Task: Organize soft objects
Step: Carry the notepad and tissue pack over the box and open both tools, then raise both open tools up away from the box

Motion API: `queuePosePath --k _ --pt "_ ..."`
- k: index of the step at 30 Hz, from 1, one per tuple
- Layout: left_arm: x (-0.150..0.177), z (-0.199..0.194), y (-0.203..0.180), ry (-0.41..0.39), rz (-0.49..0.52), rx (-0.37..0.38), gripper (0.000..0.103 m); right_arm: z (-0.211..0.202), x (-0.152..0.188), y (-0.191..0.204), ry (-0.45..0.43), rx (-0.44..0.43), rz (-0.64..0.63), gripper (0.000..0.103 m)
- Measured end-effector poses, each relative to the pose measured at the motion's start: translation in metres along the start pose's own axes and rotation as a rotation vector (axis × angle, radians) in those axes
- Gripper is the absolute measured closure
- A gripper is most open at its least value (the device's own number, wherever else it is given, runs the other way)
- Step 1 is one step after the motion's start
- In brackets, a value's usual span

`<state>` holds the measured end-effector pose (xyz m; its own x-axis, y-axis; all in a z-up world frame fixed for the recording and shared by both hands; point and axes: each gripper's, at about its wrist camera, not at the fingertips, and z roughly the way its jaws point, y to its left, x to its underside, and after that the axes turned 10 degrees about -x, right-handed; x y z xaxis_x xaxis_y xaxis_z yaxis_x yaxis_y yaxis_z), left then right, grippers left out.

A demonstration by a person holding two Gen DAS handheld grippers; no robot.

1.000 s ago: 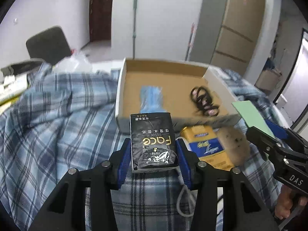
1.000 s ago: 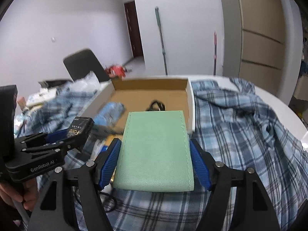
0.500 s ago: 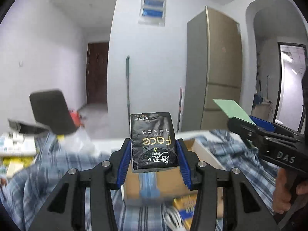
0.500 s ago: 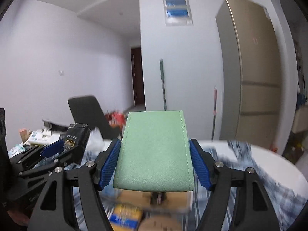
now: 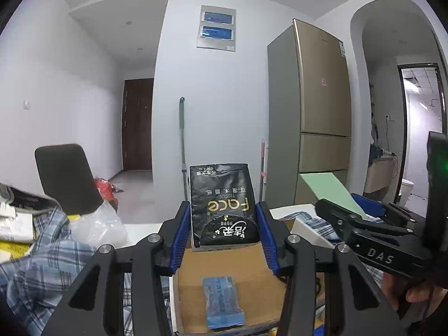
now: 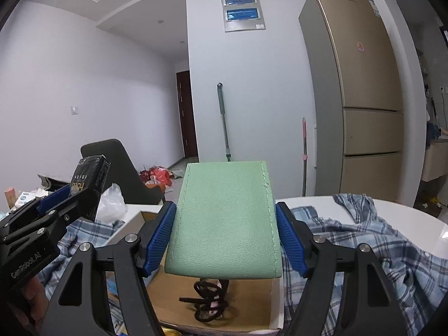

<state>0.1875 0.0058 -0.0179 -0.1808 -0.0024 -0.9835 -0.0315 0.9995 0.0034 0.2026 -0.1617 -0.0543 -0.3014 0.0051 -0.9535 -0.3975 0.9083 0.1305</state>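
1. the left gripper [image 5: 223,225] is clamped on a black tissue pack [image 5: 222,205], its blue pads pressed against both sides, held up in the air above the cardboard box [image 5: 224,263]
2. the right gripper [image 6: 225,236] is squeezed on a flat green pouch [image 6: 225,221] in the same way, raised over the right part of the box, so neither item is resting on anything
3. inside the box there is already a blue wrapped packet [image 5: 222,302] lying on the floor of it on the left side, and a tangle of black cord [image 6: 205,302] further to the right
4. my reading is that the job is partly done: two things sit in the box, two more are in the grippers waiting to go in
5. what looks left is lowering each one into free space, the tissue pack beside the blue packet and the pouch near the cord, then letting go
6. a checked cloth [image 6: 364,240] covers the table around the box; i cannot tell whether other soft things on it need sorting
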Motion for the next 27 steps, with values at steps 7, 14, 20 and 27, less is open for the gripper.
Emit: queuePosePath --k 7,14,20,27 --pt "0.017 0.011 0.007 0.033 -0.03 -0.006 0.055 0.003 0.004 0.006 0.023 -0.014 -0.042 0.033" --pt "0.018 0.018 0.006 0.055 -0.03 -0.011 0.054 0.009 0.007 0.006 0.056 -0.006 -0.039 0.033" --pt "0.018 0.019 0.004 0.076 -0.012 -0.017 0.046 0.012 0.007 0.01 0.073 -0.01 -0.055 0.026" --pt "0.018 0.018 0.007 0.071 -0.027 -0.039 0.026 0.011 0.007 0.009 0.069 0.001 -0.058 0.012"
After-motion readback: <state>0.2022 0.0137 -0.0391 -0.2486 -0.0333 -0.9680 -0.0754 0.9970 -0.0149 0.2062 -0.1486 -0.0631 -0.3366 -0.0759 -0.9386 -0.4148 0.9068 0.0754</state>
